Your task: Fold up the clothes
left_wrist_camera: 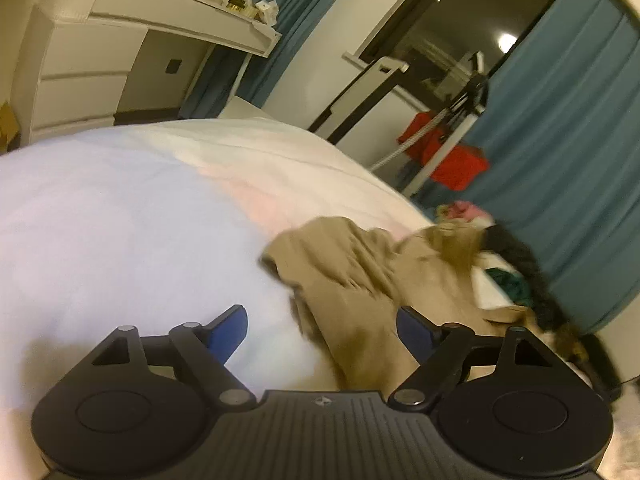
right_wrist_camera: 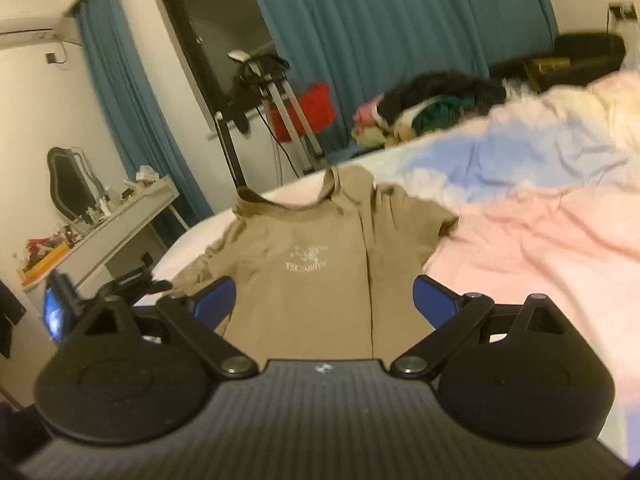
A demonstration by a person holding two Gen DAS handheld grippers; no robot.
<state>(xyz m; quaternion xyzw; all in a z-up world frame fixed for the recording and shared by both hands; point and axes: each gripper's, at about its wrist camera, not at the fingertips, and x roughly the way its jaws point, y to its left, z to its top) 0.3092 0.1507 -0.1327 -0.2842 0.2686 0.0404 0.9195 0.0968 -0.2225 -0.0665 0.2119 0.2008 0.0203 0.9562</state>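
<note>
A tan T-shirt (right_wrist_camera: 316,256) with a pale chest print lies front-up on the bed, collar far from me, one side folded inward along a vertical crease. My right gripper (right_wrist_camera: 324,300) is open and empty, held just above the shirt's lower part. In the left wrist view the same tan shirt (left_wrist_camera: 352,272) looks rumpled and blurred. My left gripper (left_wrist_camera: 320,330) is open and empty, with one finger (left_wrist_camera: 416,332) over the shirt's edge and the other finger (left_wrist_camera: 228,332) over the bedspread.
The bed has a pastel pink, blue and white cover (right_wrist_camera: 540,240). A pile of other clothes (right_wrist_camera: 424,108) lies at its far edge. A white dresser (left_wrist_camera: 100,60), teal curtains (right_wrist_camera: 380,32), a stand with red fabric (right_wrist_camera: 304,112) and a desk (right_wrist_camera: 116,224) surround the bed.
</note>
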